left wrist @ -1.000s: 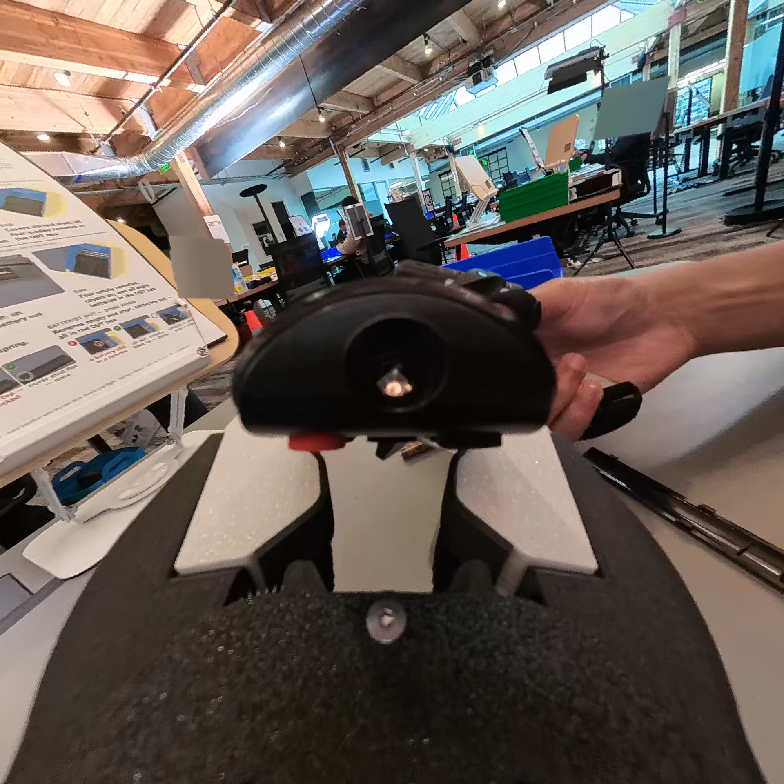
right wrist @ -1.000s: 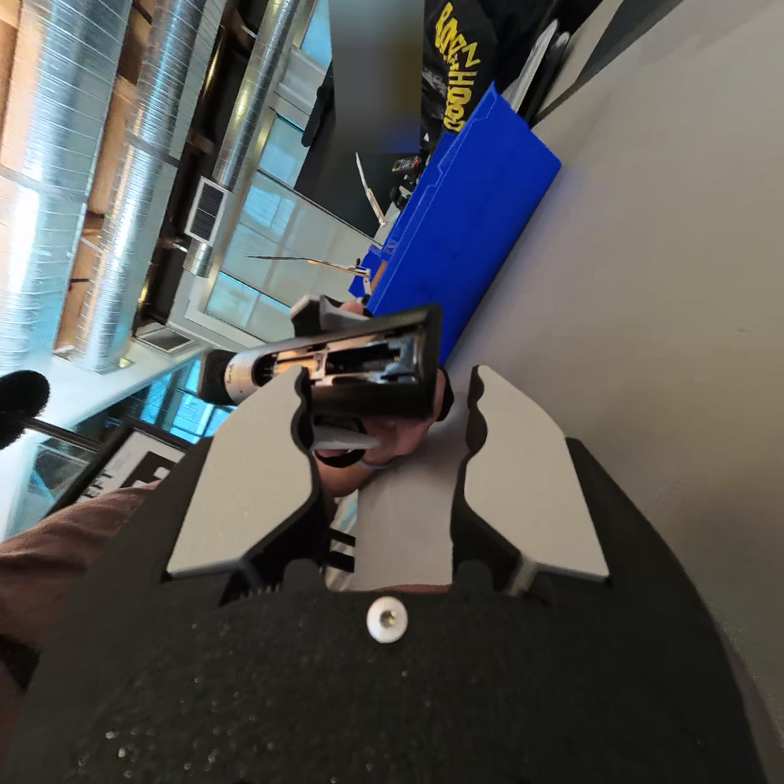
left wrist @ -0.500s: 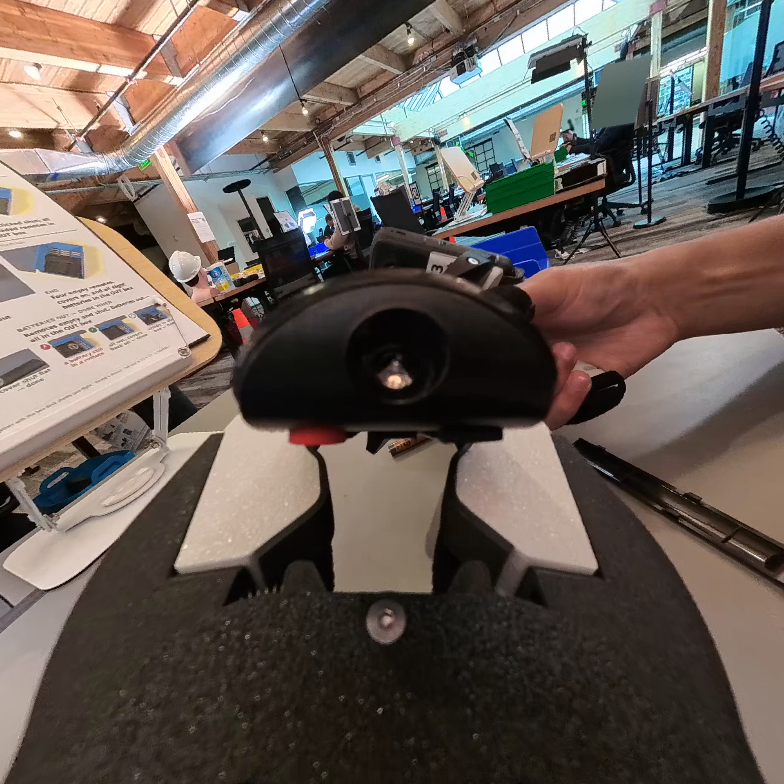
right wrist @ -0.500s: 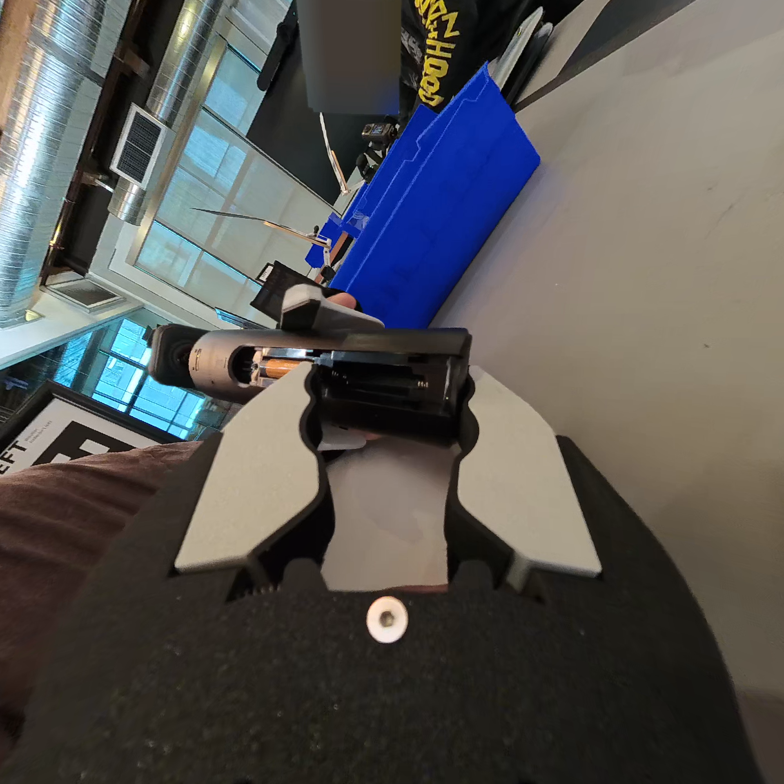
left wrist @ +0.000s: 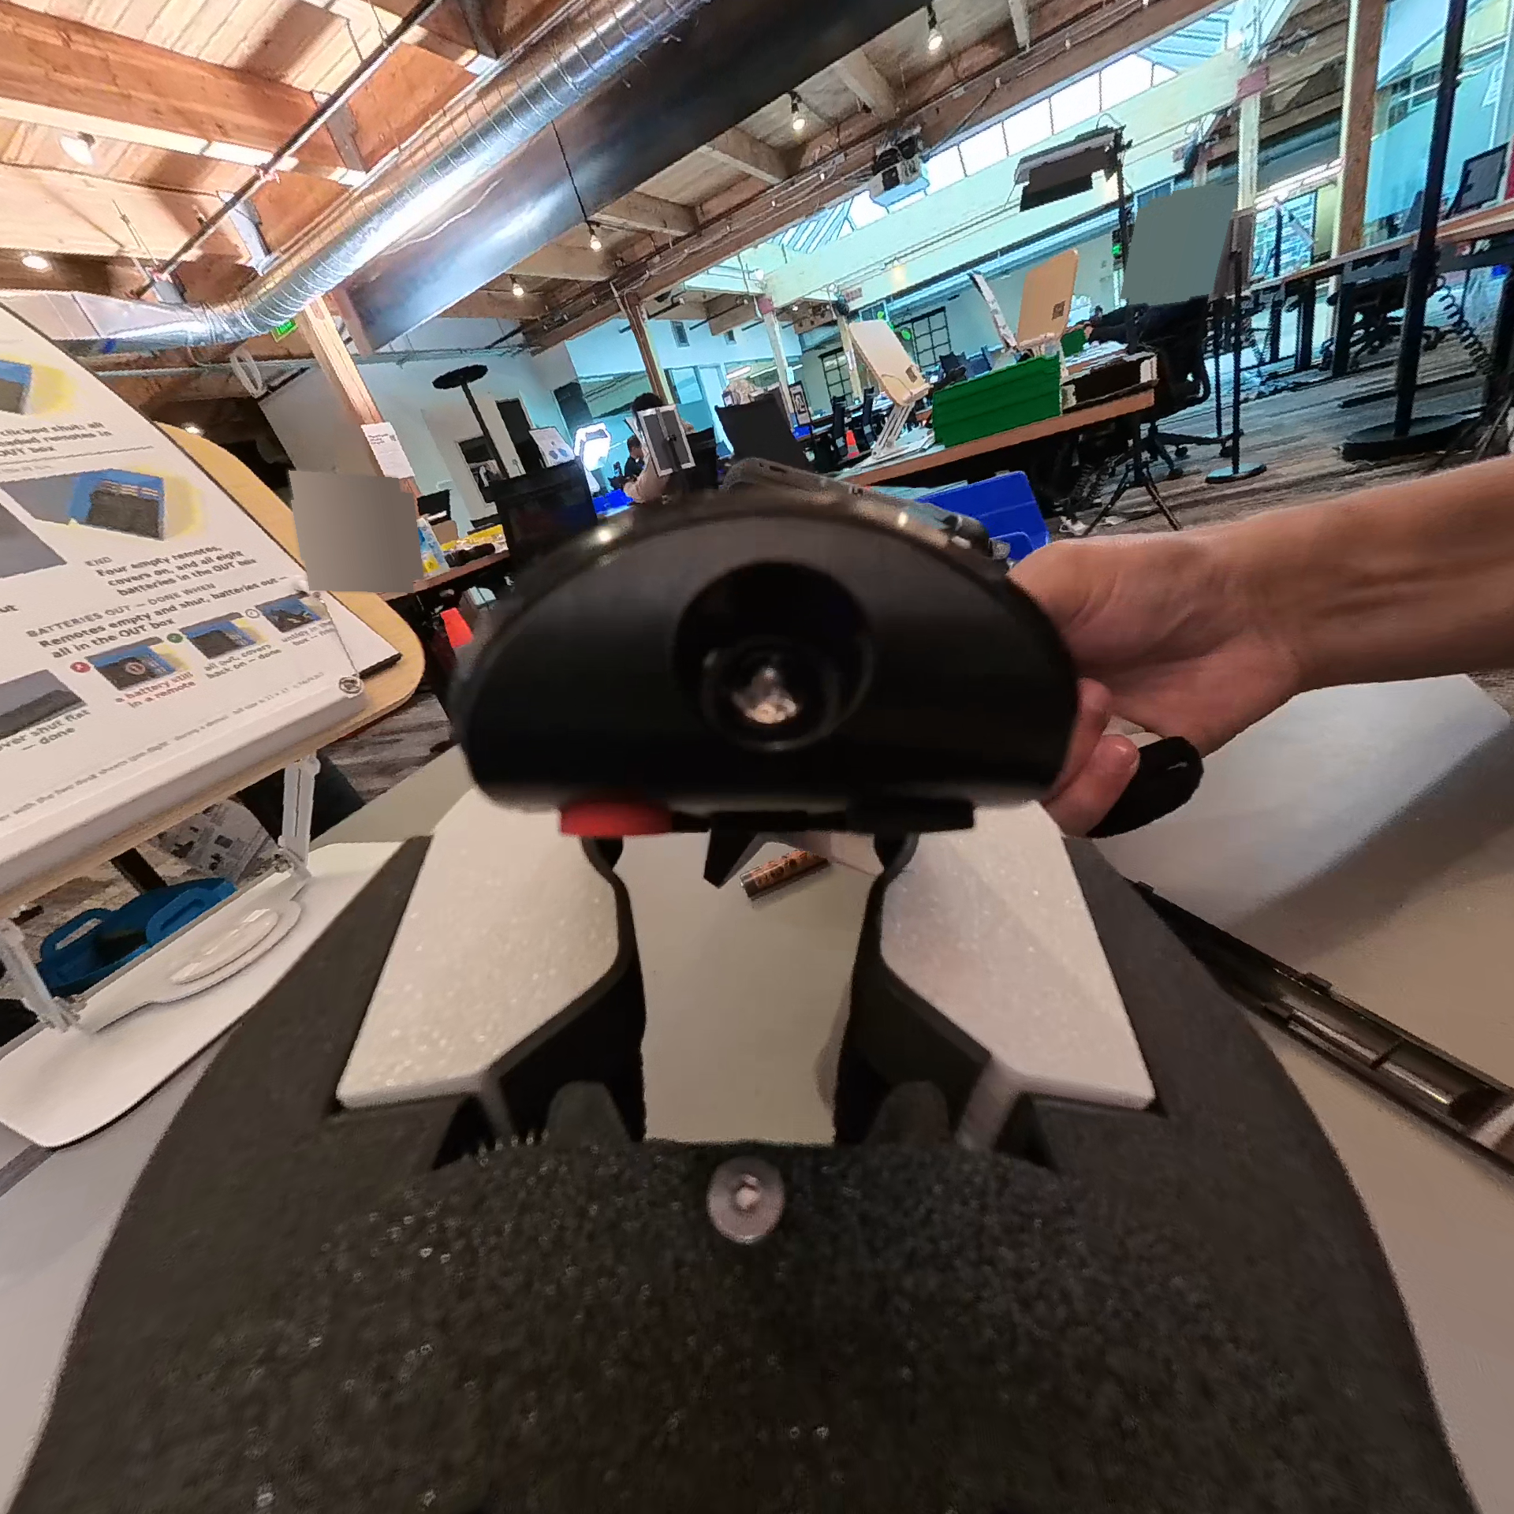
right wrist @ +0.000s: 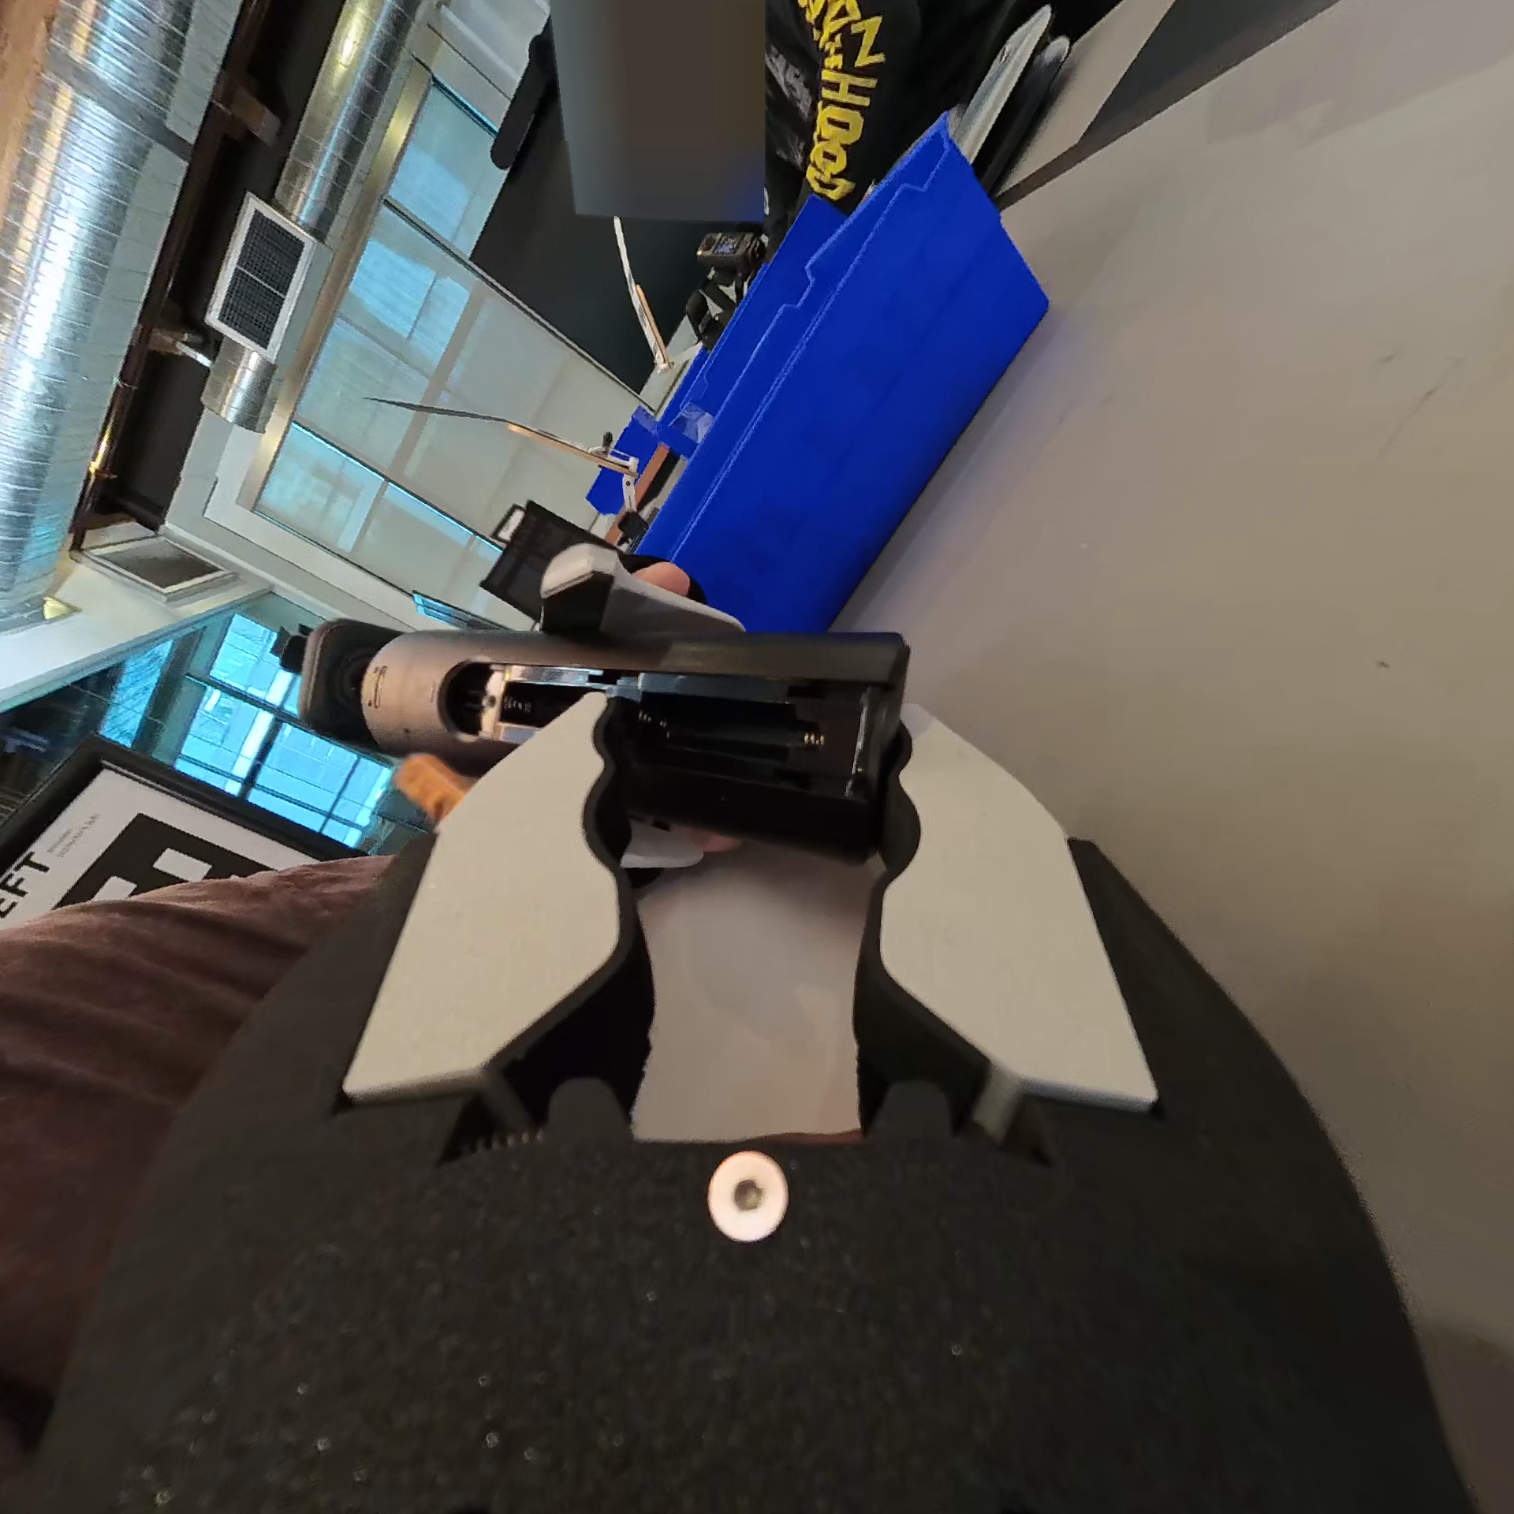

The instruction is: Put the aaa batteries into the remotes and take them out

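A black remote [right wrist: 762, 762] with its battery compartment open lies across the right wrist view. My right gripper [right wrist: 750, 737] is shut on its near end, a finger on each side. My left gripper [right wrist: 590, 590] grips the far part of the remote from behind. A blurred copper-coloured battery [right wrist: 426, 778] shows just outside the remote on the left. In the left wrist view my left gripper [left wrist: 750, 827] holds the remote [left wrist: 819, 815] end-on. The battery [left wrist: 778, 872] pokes out beneath it. The right gripper's black front [left wrist: 770, 680] fills the middle, held by a hand [left wrist: 1163, 647].
An instruction board [left wrist: 123, 614] on a white stand is at the left of the white table [left wrist: 1311, 819]. A black metal strip [left wrist: 1352, 1057] lies on the table at the right. Blue bins [right wrist: 860, 410] stand at the table's far side. A brown sleeve [right wrist: 164, 1024] is at the left.
My right gripper has moved up to the remote's end and shut on it. The battery, seen inside the compartment before, now shows outside it. My left gripper has kept its hold.
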Demonstrator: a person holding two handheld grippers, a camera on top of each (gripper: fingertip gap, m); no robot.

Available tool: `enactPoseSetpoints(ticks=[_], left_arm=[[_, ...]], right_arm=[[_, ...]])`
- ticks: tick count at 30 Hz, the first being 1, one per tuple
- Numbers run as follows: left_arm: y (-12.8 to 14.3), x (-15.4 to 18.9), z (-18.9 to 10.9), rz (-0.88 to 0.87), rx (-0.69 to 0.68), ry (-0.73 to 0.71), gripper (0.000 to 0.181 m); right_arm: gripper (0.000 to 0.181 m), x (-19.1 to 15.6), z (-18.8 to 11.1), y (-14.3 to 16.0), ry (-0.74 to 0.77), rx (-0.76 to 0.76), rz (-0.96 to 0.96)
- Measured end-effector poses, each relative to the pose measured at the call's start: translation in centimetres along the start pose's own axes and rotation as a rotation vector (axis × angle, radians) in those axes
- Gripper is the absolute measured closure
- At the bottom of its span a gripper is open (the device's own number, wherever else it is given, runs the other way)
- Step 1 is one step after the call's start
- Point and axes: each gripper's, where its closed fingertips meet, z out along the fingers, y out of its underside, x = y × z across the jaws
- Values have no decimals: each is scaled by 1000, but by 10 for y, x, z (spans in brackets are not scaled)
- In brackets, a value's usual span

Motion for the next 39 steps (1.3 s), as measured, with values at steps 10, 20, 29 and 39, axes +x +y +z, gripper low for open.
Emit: enactPoseSetpoints(ticks=[10,20,29,39], left_arm=[[9,-18,3,-102,-30,-44,120],[16,-27,-1,-115,-52,-60,120],[22,-37,-4,-173,-62,-73,120],[22,-28,-2,-164,-68,-37,120]], right_arm=[[112,28,-12,-15,79,55,58],[111,-13,-31,-10,102,-144,-314],[110,-44,-15,148,45,-702,-867],[125,-18,12,182,2,-919,-1086]])
